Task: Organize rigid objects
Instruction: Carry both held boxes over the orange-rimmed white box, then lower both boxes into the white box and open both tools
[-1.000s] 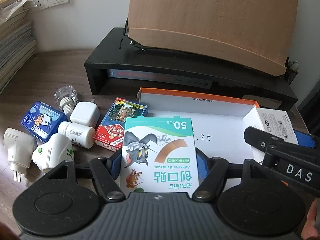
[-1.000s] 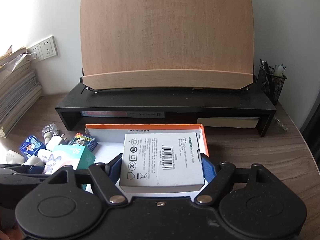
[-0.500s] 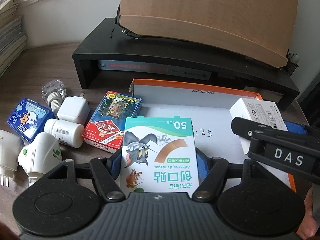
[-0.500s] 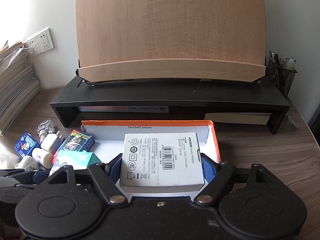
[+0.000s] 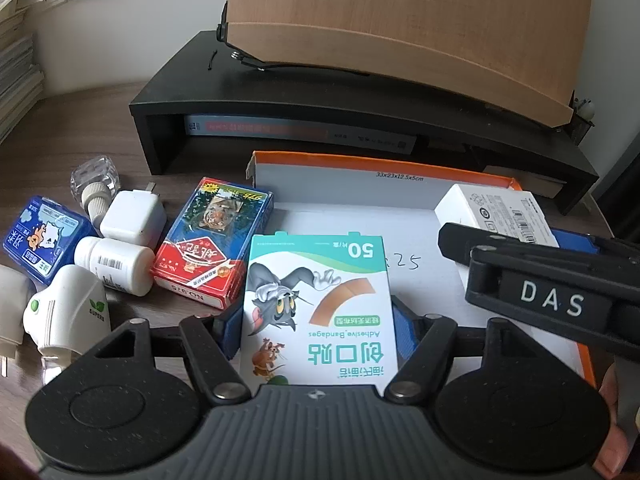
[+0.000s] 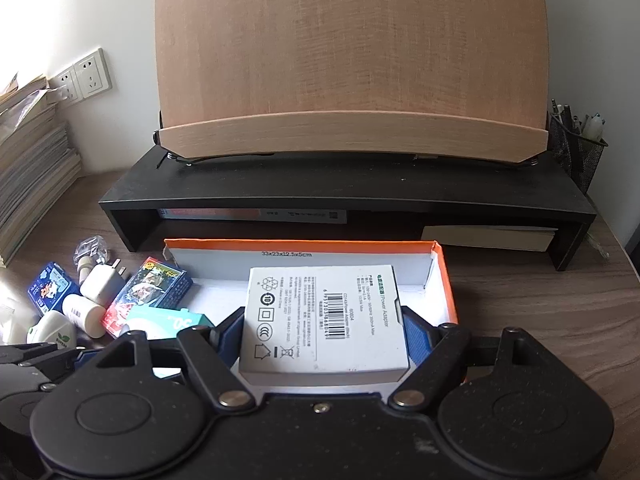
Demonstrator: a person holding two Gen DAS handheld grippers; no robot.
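Wooden desk is carrying everything. Big tan board is standing tilted on a black riser shelf at the back. In front of the shelf an orange-rimmed white tray box is lying open on the desk.

Right gripper is pinching a white power adapter box, blue pads pressing both its sides, label face up, box hanging over the right half of the tray. In the left wrist view the same box is showing at the tray's right end.

Left gripper is clamping a bandage box with cartoon cat print, pads tight on both its long edges, box sitting over the tray's left near edge. Teal end of it is showing in the right view too.

Loose items are lying on the desk left of the tray: red playing card box just beside the tray, white pill bottle on its side touching it, white charger cube behind the bottle, blue tissue pack further left, white plug-in unit nearest the camera, clear cap bottle behind the charger.

A fingertip is showing at the lower right edge.
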